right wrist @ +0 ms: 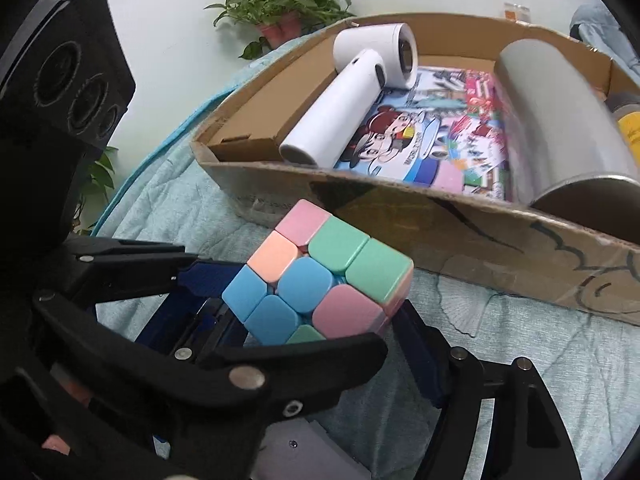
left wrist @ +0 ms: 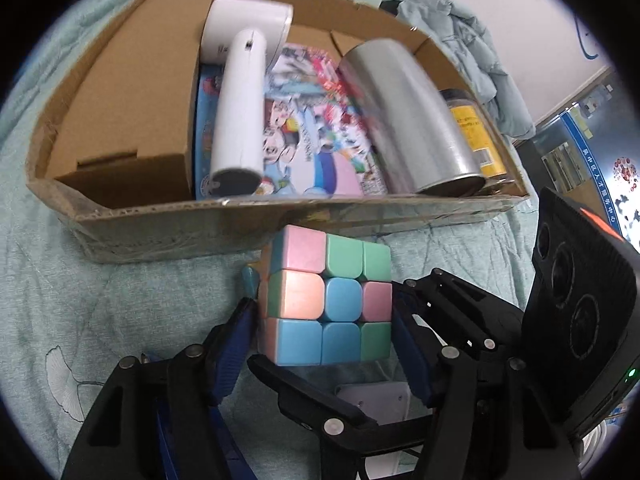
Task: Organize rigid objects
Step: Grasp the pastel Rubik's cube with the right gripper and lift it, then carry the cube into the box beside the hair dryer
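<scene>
Bed (left wrist: 60,300), covered in a pale green quilt, carries a shallow cardboard tray (left wrist: 180,220) and, just in front of its near wall, the puzzle cube (left wrist: 326,300). Tray contents, left to right: a closed brown carton (left wrist: 132,108); a white hair dryer (left wrist: 240,92) lying on a cartoon-printed flat box (left wrist: 316,148); a silver cylinder (left wrist: 412,120) on its side; a yellow-labelled jar (left wrist: 476,136) against the right wall. Left gripper (left wrist: 326,320) and right gripper (right wrist: 316,308) both bracket the cube, jaws partly closed and flanking its opposite faces; whether each pad presses firmly cannot be told. The cube is judged light, stiff and smooth-faced, so slippery, with layers that may twist; flat opposing faces near mid-height offer the safest hold. No free floor space shows in the tray.
</scene>
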Demonstrator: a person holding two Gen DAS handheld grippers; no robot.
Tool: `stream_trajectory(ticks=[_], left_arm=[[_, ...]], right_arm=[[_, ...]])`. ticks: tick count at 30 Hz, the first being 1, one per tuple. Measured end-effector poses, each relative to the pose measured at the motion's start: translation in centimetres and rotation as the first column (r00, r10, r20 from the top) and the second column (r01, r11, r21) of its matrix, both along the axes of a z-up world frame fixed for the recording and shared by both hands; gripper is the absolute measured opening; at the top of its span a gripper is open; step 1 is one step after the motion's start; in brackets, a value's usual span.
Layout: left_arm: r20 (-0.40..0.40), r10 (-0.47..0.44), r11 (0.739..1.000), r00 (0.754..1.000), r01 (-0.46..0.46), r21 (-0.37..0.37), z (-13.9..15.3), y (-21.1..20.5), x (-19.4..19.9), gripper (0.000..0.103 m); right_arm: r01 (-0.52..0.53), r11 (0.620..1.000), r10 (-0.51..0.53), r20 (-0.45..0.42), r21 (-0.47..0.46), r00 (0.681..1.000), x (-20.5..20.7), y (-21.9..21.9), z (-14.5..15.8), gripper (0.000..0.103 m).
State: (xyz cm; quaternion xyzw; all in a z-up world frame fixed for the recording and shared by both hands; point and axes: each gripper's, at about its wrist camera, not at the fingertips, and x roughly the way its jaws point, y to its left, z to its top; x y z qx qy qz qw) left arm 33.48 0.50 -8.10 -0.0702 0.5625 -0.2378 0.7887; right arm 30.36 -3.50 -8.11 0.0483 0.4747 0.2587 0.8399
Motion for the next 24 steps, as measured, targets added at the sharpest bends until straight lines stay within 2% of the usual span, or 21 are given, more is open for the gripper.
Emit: stream_trajectory(ticks=[6, 14, 18, 24], left_arm=[[0.123, -0.018, 1.0, 0.992, 0.02, -0.01, 4.3, -0.4, -1.5, 0.066], [0.301, -0.037, 0.999, 0.953, 0.04, -0.002, 11.0, -1.9, -1.2, 0.066], [0.334, -0.024, 0.999, 0.942, 0.029, -0.012, 12.5, -2.4, 1.1, 0.066], [0.332, 0.014, 1.0, 0.943, -0.004, -0.031, 12.5, -1.7, 4.5, 0.066]], right_arm=[[0.017, 1.0, -0.016, 0.107, -0.011, 0.994, -1.3, -0.1, 3.6, 0.071], [0.015, 0.999, 0.0, 0.287, -0.047, 0.958, -2.0, -1.3, 11.2, 0.071], [0.003, 0.998, 0.018, 0.324, -0.064, 0.946, 0.1, -2.0, 14.1, 0.071], [-0.047, 0.993, 0.079, 0.318, -0.107, 0.945, 4.9, -2.1, 16.1, 0.071]])
